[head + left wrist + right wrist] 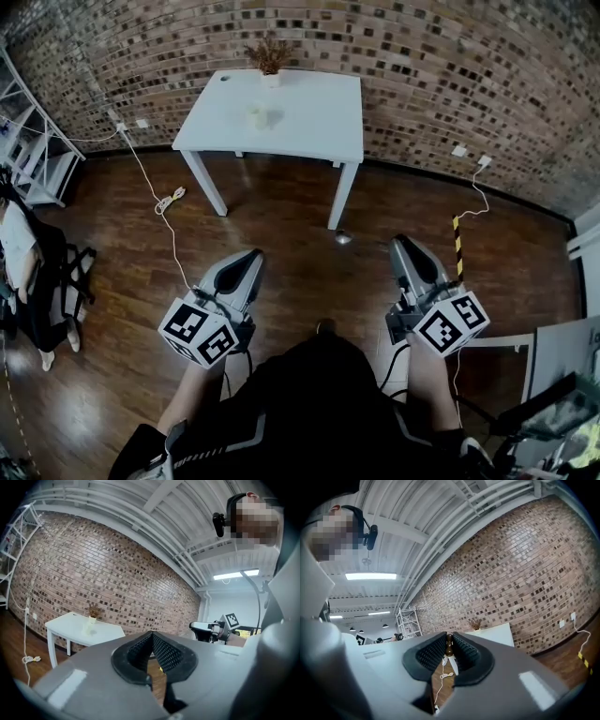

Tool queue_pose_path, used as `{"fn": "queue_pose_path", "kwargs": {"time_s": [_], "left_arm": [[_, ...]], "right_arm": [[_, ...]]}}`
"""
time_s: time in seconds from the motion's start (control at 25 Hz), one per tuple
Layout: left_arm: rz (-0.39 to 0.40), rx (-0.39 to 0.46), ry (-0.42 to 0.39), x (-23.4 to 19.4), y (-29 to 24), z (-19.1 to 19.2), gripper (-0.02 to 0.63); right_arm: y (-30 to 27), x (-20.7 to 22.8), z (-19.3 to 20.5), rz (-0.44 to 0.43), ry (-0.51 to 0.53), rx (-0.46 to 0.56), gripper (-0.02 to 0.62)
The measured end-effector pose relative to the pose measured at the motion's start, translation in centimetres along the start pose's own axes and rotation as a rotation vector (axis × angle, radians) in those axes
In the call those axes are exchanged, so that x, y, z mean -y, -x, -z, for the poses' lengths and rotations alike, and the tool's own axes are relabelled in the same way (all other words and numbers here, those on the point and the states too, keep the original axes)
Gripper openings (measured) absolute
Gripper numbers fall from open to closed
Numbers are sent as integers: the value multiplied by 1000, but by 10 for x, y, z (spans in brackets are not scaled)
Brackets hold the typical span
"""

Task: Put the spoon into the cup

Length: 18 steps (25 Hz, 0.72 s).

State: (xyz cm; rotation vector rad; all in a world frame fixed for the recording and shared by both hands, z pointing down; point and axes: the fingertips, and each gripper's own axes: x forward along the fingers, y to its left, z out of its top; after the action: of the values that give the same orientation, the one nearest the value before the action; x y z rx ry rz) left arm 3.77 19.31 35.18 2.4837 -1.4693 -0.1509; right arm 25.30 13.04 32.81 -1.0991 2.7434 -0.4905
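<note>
Brown spoon (449,646) clamped in right hand-held gripper (449,636), long axis upright.

Cup (256,114) on the table (314,127), plant (270,56) just behind

No word, number or brand can be read in any view. The cube (199,333) on the left gripper (251,258) and the cube (452,322) on the right gripper (401,242) show only black-and-white square patterns, no letters.

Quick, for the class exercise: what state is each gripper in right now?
Left gripper: closed, nothing between the jaws.
Right gripper: closed on a small brown object at its tips, probably the spoon; too little shows to be sure.
</note>
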Motion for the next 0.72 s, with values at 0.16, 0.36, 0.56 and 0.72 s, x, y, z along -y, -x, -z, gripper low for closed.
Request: {"fn": "queue_pose_path", "kwargs": {"time_s": [0.16, 0.36, 0.56, 0.72], "left_arm": [[-28, -3, -19, -14, -36, -15, -6], [-66, -8, -20, -34, -87, -28, -6], [-84, 3, -18, -56, -123, -36, -6], [-71, 3, -16, -93, -135, -42, -6]], "right_arm": [[-30, 28, -18, -31, -5, 8, 49], [-65, 67, -30, -56, -24, -7, 49], [-101, 95, -36, -67, -23, -27, 49], [-138, 96, -33, -63, -22, -37, 49]]}}
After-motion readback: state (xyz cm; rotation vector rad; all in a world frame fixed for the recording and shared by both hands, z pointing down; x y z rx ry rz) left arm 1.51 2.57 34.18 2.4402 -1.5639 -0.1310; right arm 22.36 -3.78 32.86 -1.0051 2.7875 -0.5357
